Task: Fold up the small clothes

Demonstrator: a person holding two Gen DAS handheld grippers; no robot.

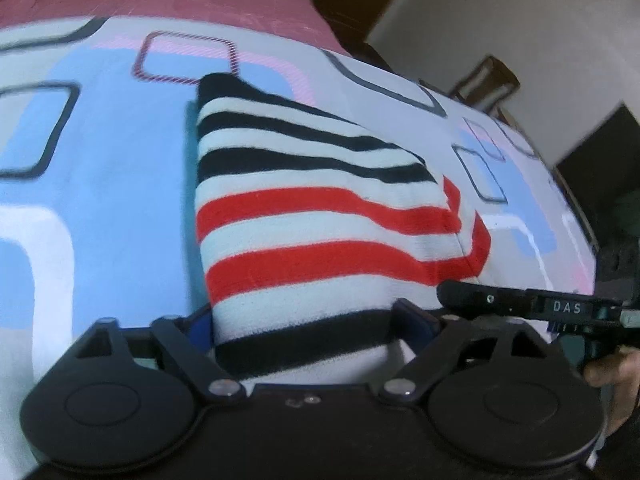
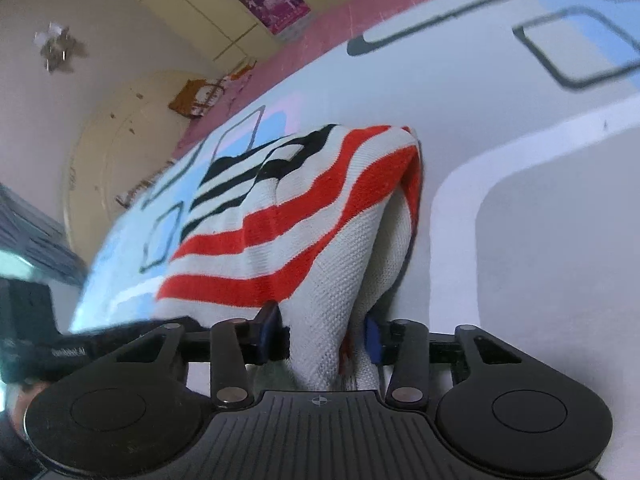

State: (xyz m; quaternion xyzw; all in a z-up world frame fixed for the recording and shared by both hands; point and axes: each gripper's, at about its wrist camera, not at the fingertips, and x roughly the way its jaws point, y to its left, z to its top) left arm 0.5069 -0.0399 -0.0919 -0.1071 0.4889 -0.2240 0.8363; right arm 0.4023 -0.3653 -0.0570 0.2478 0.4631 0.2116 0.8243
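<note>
A small knit garment [image 1: 320,216] with black, white and red stripes lies on the bed. Its near edge runs between the fingers of my left gripper [image 1: 302,324], which is shut on it. In the right wrist view the same garment [image 2: 288,220] rises from the bed and bunches between the fingers of my right gripper [image 2: 324,340], which is shut on its near corner. The right gripper also shows in the left wrist view [image 1: 520,304] at the garment's right corner. The garment's underside is hidden.
The bedsheet [image 1: 100,200] is light blue and white with dark square outlines; a pink cover [image 1: 200,0] lies beyond it. Dark wooden furniture [image 1: 488,80] stands past the bed's right edge. A cream wall with pink posters [image 2: 276,0] shows in the right wrist view.
</note>
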